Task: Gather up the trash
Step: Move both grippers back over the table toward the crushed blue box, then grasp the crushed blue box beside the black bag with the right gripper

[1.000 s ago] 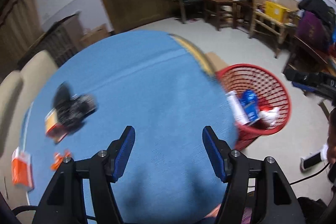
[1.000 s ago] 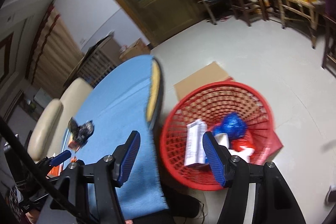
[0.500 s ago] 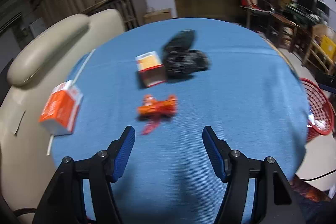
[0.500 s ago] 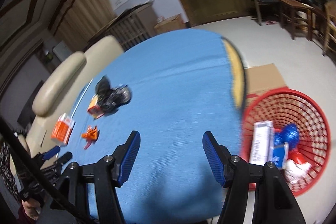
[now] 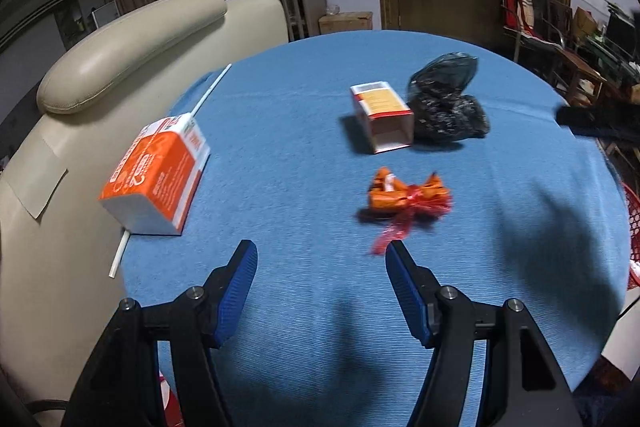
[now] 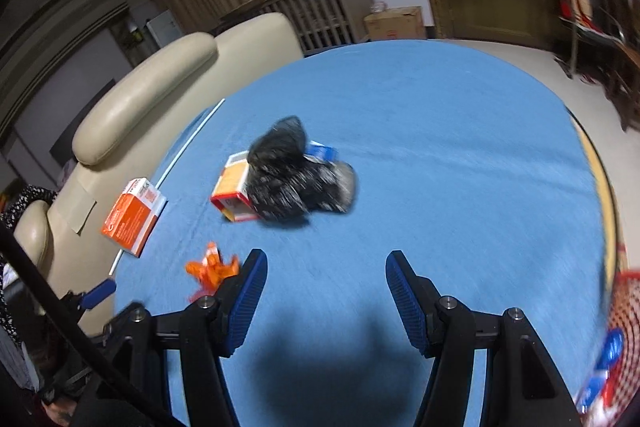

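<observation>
We held the left gripper (image 5: 320, 259) and right gripper (image 6: 323, 265) over the blue bench (image 5: 304, 75), both jaws spread and empty. At frame centre lay an orange wrapper (image 5: 404, 195), a small box (image 5: 384, 117) touching a black bag (image 5: 448, 103); a carton (image 5: 156, 171) lay left. The red basket (image 6: 628, 311) showed at the right edge.

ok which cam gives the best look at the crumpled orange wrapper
The left wrist view: the orange wrapper lies sharp and whole on the blue table, just ahead of the open left gripper. In the right wrist view it is small, blurred and partly hidden behind a finger.
</observation>
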Demonstrator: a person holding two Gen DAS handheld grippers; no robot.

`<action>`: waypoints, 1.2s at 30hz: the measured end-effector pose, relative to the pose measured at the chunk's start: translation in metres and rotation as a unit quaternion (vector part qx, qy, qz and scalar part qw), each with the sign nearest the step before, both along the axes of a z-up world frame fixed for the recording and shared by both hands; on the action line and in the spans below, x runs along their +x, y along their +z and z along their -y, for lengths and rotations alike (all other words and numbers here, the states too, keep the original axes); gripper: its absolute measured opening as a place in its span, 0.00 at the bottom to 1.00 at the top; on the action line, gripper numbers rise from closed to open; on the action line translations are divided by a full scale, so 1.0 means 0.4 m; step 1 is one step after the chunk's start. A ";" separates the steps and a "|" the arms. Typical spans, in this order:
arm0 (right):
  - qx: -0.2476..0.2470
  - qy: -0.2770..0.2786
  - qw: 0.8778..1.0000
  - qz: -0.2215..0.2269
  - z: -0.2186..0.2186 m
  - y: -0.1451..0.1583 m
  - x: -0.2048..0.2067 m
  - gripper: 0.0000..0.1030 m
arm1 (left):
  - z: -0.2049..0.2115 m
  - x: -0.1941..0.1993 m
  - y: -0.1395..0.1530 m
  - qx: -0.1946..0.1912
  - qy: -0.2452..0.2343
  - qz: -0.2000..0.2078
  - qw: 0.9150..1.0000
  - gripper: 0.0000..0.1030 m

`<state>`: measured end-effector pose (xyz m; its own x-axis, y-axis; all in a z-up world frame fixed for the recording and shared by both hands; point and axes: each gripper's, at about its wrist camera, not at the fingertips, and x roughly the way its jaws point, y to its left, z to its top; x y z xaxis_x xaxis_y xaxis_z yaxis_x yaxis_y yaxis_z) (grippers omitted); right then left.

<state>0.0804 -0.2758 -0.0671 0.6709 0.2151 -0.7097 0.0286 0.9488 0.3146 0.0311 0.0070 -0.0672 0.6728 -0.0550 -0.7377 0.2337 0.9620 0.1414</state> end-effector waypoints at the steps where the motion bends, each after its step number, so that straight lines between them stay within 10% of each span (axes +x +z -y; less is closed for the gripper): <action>1: -0.003 0.004 1.000 0.000 -0.010 0.001 0.024 0.63 | -0.008 0.002 -0.003 0.002 0.003 0.000 1.000 0.65; 14: 0.013 0.017 0.999 0.029 -0.090 0.016 0.354 0.63 | -0.070 0.029 -0.013 -0.009 0.032 -0.018 0.999 0.65; 17: 0.012 0.048 0.999 -0.012 -0.128 -0.038 0.391 0.39 | -0.079 0.035 -0.015 -0.013 0.037 -0.024 0.999 0.65; 30: 0.046 0.117 0.983 -0.133 -0.115 -0.126 0.164 0.37 | -0.073 0.050 -0.028 -0.020 0.025 -0.023 0.999 0.65; 32: 0.064 0.122 0.984 -0.109 -0.098 -0.093 0.147 0.39 | -0.074 0.057 -0.029 -0.022 0.025 -0.024 0.999 0.65; 34: 0.068 0.105 0.990 -0.067 -0.078 -0.044 0.150 0.69 | -0.076 0.063 -0.027 -0.025 0.026 -0.025 0.999 0.65; 36: 0.061 0.074 0.995 -0.021 -0.059 -0.003 0.168 0.74 | -0.077 0.070 -0.023 -0.027 0.027 -0.023 0.999 0.65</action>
<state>0.1476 -0.2522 -0.0684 0.5966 0.3948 -0.6987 -0.0930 0.8988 0.4285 0.0590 0.0377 -0.0763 0.6418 -0.0590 -0.7646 0.1855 0.9794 0.0801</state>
